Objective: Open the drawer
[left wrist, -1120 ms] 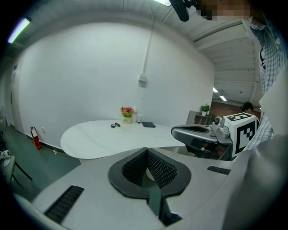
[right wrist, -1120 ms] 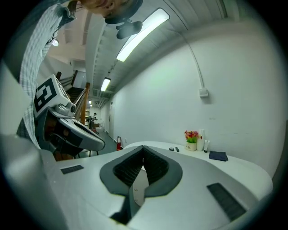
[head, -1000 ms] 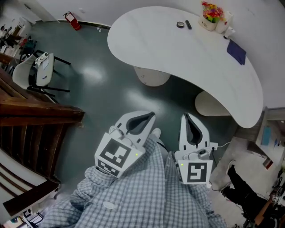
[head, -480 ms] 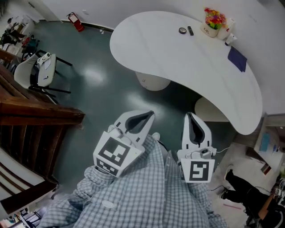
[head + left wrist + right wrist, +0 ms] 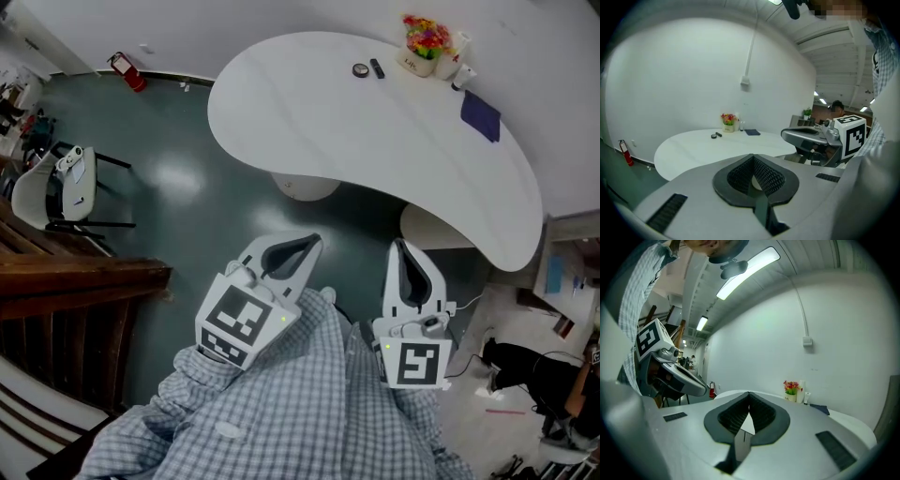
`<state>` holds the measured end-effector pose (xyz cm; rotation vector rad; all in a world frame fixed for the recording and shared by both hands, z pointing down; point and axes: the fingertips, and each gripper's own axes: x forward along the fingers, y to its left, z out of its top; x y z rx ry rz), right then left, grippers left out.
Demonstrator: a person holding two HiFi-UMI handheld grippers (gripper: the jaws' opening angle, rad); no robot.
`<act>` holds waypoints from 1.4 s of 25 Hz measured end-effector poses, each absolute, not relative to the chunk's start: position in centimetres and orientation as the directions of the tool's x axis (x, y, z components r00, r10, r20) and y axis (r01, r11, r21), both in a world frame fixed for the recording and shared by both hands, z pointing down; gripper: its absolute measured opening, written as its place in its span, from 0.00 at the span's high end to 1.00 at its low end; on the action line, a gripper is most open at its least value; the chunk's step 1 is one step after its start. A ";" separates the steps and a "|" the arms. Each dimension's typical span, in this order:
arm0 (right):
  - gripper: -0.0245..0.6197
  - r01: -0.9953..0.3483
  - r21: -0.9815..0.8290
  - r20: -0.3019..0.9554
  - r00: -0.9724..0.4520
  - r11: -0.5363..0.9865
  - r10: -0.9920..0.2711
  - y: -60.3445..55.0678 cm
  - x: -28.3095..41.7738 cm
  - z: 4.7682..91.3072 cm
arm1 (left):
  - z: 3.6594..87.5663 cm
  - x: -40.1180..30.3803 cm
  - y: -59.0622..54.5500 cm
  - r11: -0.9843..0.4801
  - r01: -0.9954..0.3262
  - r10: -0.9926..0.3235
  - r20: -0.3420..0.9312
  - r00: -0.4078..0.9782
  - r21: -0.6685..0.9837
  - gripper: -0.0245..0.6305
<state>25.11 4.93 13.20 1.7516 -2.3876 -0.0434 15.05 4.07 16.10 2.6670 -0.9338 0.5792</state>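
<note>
I make out no drawer in any view. My left gripper is held in front of the checked shirt, jaws together and empty, pointing toward the white curved table. My right gripper is beside it, about a hand's width to the right, jaws also closed on nothing. In the left gripper view the left gripper points over the table, with the right gripper at its right. In the right gripper view the right gripper shows only a thin sliver of light between its pads.
On the table's far end stand a flower pot, a dark blue cloth and small dark items. Two pedestals carry the table. A white chair and wooden railing stand left. A shelf unit stands right.
The table, chair and fire extinguisher have slid left in the head view as I move along. Both grippers keep their place before my body, still closed.
</note>
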 end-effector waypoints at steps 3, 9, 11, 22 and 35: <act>0.95 -0.947 0.136 0.134 -0.273 0.290 -0.953 4.0 23.6 13.2 | 16.1 14.2 2.7 -0.778 -0.617 -0.515 0.438 0.736 0.121 0.96; 0.95 -0.940 0.160 0.214 -0.266 0.302 -0.940 3.1 19.3 14.2 | 16.6 10.2 0.6 -0.788 -0.600 -0.488 0.453 0.746 0.138 0.96; 0.95 -0.941 0.160 0.222 -0.261 0.299 -0.939 2.3 17.7 14.3 | 17.1 8.3 -0.1 -0.792 -0.599 -0.486 0.470 0.737 0.120 0.96; 0.95 -0.949 0.140 0.267 -0.237 0.281 -0.934 -0.9 9.2 15.5 | 19.7 -0.7 -3.6 -0.811 -0.562 -0.412 0.524 0.745 0.161 0.96; 0.95 -0.954 0.069 0.365 -0.248 0.292 -0.897 -1.3 1.8 19.2 | 23.4 -5.0 -4.6 -0.825 -0.528 -0.353 0.548 0.758 0.200 0.96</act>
